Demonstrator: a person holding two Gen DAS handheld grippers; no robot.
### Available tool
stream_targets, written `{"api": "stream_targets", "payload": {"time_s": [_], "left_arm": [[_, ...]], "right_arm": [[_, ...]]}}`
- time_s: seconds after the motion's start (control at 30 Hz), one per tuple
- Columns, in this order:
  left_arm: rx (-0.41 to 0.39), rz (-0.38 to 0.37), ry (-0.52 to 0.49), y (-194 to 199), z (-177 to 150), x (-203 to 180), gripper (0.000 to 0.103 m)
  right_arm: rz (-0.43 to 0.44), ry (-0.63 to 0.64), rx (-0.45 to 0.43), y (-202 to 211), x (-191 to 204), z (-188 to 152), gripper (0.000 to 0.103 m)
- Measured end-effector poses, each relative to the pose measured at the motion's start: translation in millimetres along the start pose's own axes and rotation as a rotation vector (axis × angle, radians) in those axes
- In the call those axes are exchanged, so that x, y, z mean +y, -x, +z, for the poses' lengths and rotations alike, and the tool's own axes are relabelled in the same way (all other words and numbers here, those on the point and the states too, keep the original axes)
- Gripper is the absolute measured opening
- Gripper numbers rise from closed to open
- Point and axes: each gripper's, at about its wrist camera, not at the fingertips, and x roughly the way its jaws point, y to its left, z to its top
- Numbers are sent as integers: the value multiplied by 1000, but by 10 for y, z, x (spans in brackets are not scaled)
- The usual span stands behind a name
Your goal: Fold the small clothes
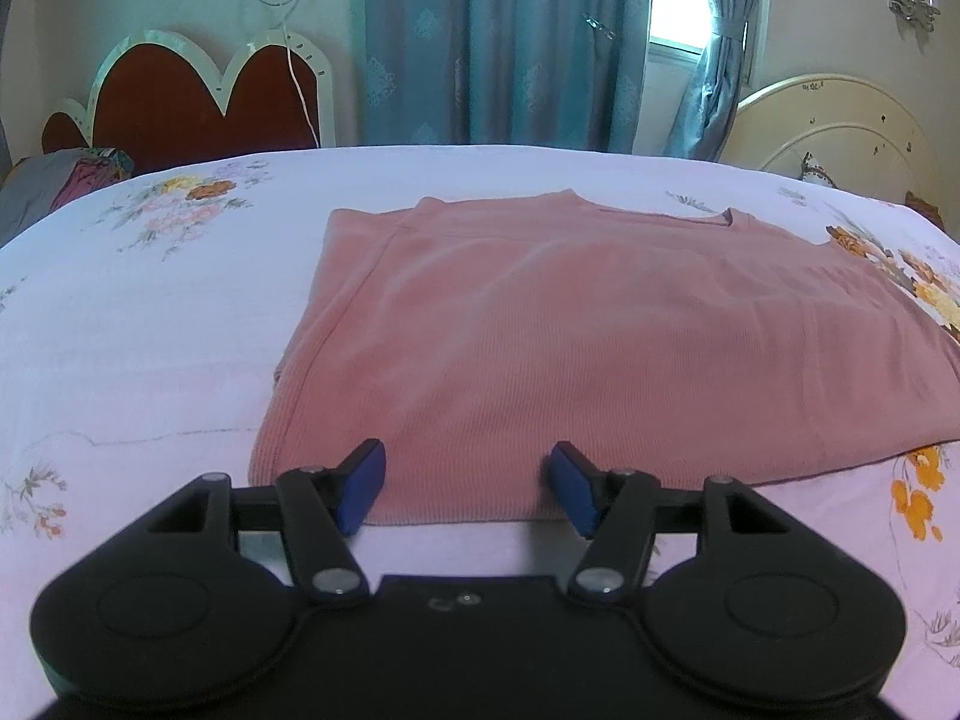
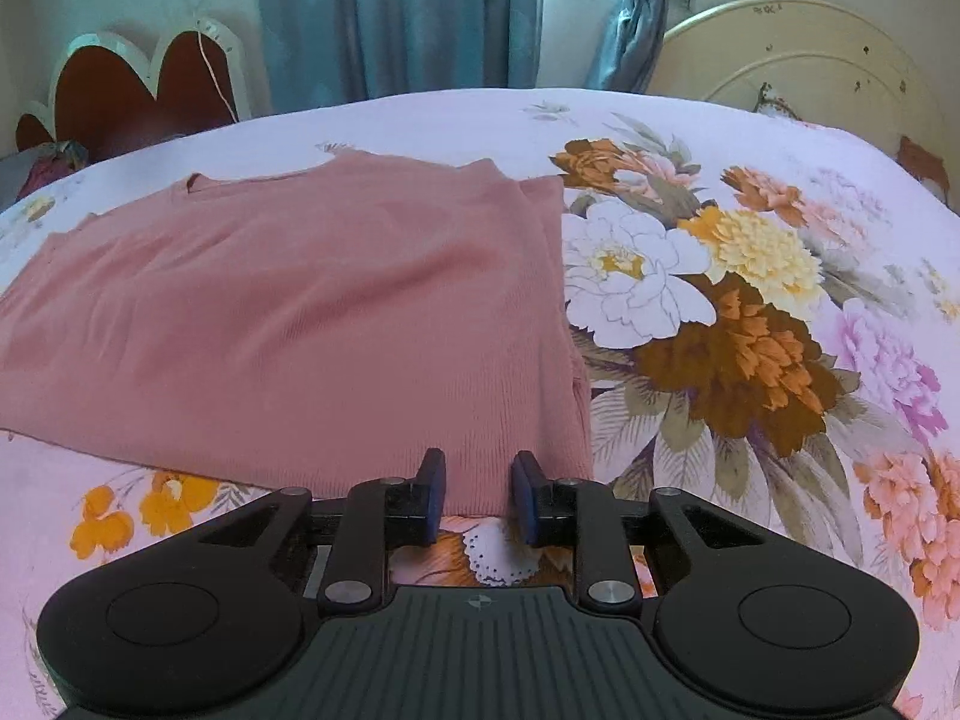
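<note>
floral bedsheet (image 2: 750,300) under pink top (image 2: 300,312), both grippers angled down at its hem

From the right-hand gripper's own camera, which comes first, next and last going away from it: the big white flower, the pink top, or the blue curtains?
1. Pink top: its near hem lies between the right gripper fingers, ahead and to the left.
2. Big white flower: printed on the bedsheet, further ahead on the right.
3. Blue curtains: beyond the bed's far edge, by the window.
</note>
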Motion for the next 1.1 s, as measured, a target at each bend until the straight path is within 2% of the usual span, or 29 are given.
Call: {"api": "stream_targets", "payload": {"time_s": [0.1,0.13,0.2,0.33,0.47,0.53,0.6,0.67,0.7,0.77,0.83,0.93,1.1], "left_arm": [[-66,46,-34,115,2,-23,61],[-53,83,-64,98,-6,-41,62],[-1,58,-26,8,-50,37,62],[10,24,30,-30,-39,149,65],[20,19,64,8,-8,178,62],[-18,13,134,172,19,238,55],[-83,-3,207,388,-17,294,52],[-83,-60,343,487,-121,377,42],[-74,-98,408,493,-183,410,40],[-70,-156,520,448,-305,441,39],[-55,-153,586,348,-346,449,39],[-54,-189,734,131,-409,535,39],[-128,-201,881,-163,-411,712,39]], "right_arm": [[-10,-29,-29,62,-28,32,24],[-15,-32,-21,52,-36,27,24],[-11,-32,-2,16,-45,-19,24],[-8,-16,-13,4,-40,-35,24],[-13,-13,-44,5,-31,-82,24],[-13,-17,-48,70,-26,-65,24],[22,-45,-94,241,-32,-70,24],[56,-61,-111,356,-13,-78,23],[78,-75,-113,398,-2,-87,14],[125,-116,-114,441,18,-81,1],[166,-143,-116,451,64,-65,0],[207,-158,-115,417,163,8,0],[274,-184,-107,257,347,207,0]]}}
